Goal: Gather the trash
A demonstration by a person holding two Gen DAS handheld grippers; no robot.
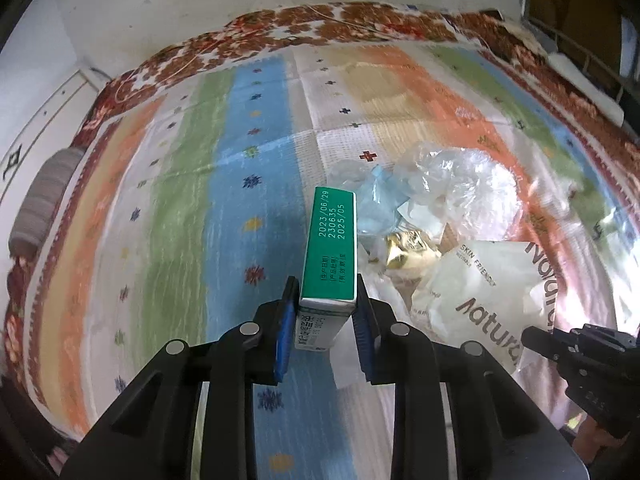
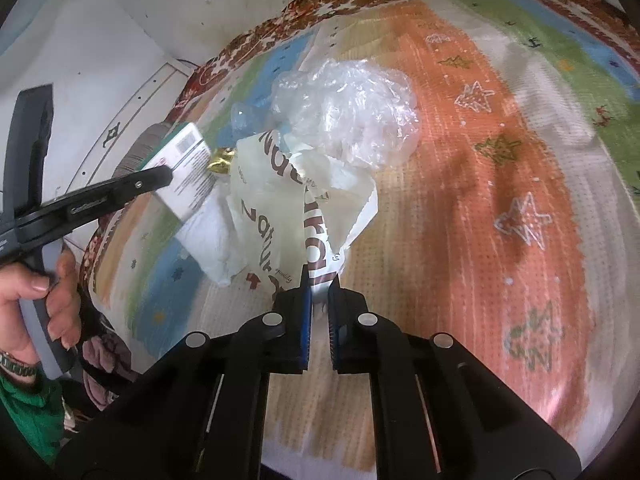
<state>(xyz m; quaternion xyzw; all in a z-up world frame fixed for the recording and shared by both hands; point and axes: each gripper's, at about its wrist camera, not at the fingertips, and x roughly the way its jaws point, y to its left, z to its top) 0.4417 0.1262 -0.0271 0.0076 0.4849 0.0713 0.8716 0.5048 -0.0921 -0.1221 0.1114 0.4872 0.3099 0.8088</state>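
A green and white box [image 1: 330,252] with printed dates stands between the blue pads of my left gripper [image 1: 326,294], which is shut on its sides. The same box [image 2: 186,164] shows at the left of the right wrist view, held by the left gripper's black fingers [image 2: 120,194]. My right gripper [image 2: 320,290] is shut on the edge of a white plastic bag with brown lettering [image 2: 296,208]. That bag [image 1: 488,284] lies right of the box. A crumpled clear plastic wrap [image 2: 352,116], a bluish film [image 1: 376,200] and a gold foil wrapper [image 1: 408,250] lie just beyond.
Everything lies on a striped, colourful cloth [image 1: 240,184] with a red floral border [image 1: 320,20], pale floor beyond it. A grey ribbed object [image 1: 44,196] sits at the cloth's left edge. A person's hand [image 2: 44,304] grips the left gripper's handle. White tissue [image 2: 208,236] lies under the bag.
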